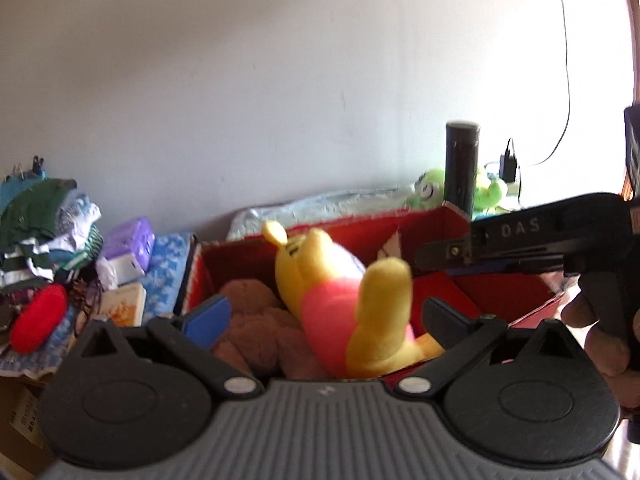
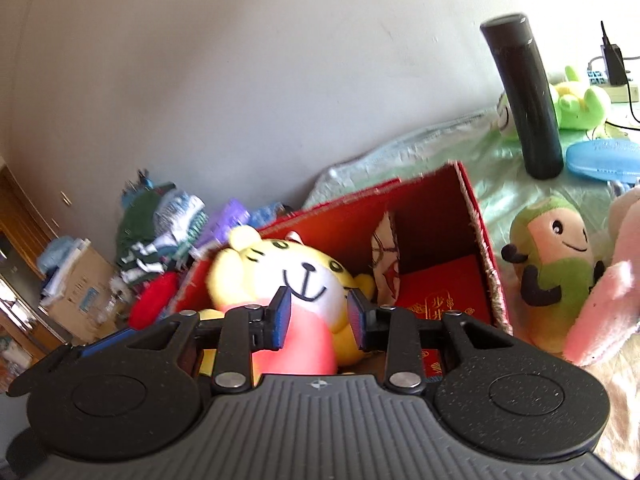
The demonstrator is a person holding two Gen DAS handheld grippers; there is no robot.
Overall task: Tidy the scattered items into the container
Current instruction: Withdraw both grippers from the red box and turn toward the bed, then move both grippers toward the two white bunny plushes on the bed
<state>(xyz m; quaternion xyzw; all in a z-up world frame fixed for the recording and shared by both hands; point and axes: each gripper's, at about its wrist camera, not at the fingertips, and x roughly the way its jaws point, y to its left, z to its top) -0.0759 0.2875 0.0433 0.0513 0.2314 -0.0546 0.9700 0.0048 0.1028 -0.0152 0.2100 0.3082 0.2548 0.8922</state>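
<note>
I'm seeing the tiger (image 2: 296, 276) and a brown plush (image 1: 256, 320) lying in the red box (image 2: 476, 216). My left gripper (image 1: 324, 316) is gaping wide, my right gripper (image 2: 318, 320) is standing part-open, both empty. The green doll (image 2: 556, 264) and frog (image 2: 580, 100) are waiting outside.

Red box (image 2: 478, 216) open on the bed, yellow tiger plush (image 2: 296, 280) in pink lying inside on a brown plush (image 1: 256, 320), green-and-tan plush (image 2: 554, 268) and pink plush (image 2: 612, 300) just outside its right wall

Home bedroom: bedspread (image 2: 500, 168), heaped clothes (image 1: 44, 228), plush toys (image 2: 556, 272), cardboard boxes (image 2: 84, 284).
</note>
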